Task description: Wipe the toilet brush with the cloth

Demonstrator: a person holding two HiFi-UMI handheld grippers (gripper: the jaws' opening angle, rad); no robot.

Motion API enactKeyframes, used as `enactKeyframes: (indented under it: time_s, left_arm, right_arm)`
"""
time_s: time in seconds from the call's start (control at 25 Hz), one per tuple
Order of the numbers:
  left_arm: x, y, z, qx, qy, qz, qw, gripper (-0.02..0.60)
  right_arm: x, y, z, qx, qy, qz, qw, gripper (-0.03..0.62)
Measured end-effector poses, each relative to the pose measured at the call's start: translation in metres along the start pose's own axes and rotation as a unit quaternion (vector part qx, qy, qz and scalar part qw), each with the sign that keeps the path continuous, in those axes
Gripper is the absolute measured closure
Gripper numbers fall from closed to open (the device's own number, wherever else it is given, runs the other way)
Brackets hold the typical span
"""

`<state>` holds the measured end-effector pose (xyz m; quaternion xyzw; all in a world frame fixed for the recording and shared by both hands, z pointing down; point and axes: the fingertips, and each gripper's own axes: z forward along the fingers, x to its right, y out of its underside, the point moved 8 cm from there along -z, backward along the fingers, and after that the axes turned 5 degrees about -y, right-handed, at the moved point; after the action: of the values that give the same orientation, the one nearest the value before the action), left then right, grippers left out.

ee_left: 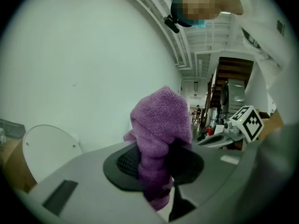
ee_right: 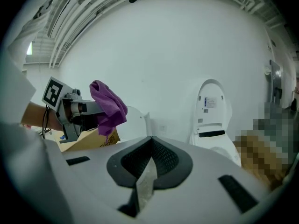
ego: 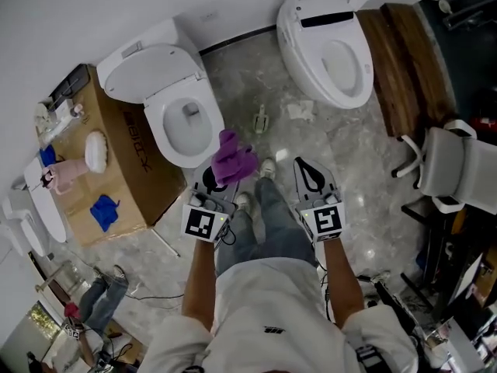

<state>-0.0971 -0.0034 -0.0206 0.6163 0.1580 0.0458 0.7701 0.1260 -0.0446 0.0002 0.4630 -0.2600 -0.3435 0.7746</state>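
Observation:
A purple cloth (ego: 233,158) is bunched between the jaws of my left gripper (ego: 224,179), which is shut on it in front of the person's legs. In the left gripper view the cloth (ee_left: 159,134) stands up from the pads and hides the left gripper's (ee_left: 161,171) tips. My right gripper (ego: 304,164) is shut with nothing in it, level with the left one. In the right gripper view its jaws (ee_right: 150,146) meet at the tip, and the cloth (ee_right: 108,104) shows at the left. A white-headed brush (ego: 95,150) with a pink handle lies on the cardboard box.
An open toilet (ego: 175,107) stands just beyond the left gripper, a second toilet (ego: 330,49) at the upper right. The cardboard box (ego: 128,158) at the left also carries a blue cloth (ego: 103,210). A white chair (ego: 454,165) and wooden bench (ego: 404,61) stand at the right.

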Motion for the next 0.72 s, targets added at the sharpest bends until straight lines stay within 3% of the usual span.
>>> enactKeyframes:
  time_s: [0.36,0.72]
  left_arm:
    - [-0.021,0.08,0.013,-0.006,0.014,-0.012,0.9998,0.466]
    - [-0.034,0.223,0.038,-0.023,0.035,-0.024,0.9988,0.466]
  right_arm:
    - [-0.004,0.068,0.041,-0.005,0.01,-0.015,1.0,0.6]
    - [0.014,0.193,0.099,-0.012,0.02,-0.018,1.0,0.6]
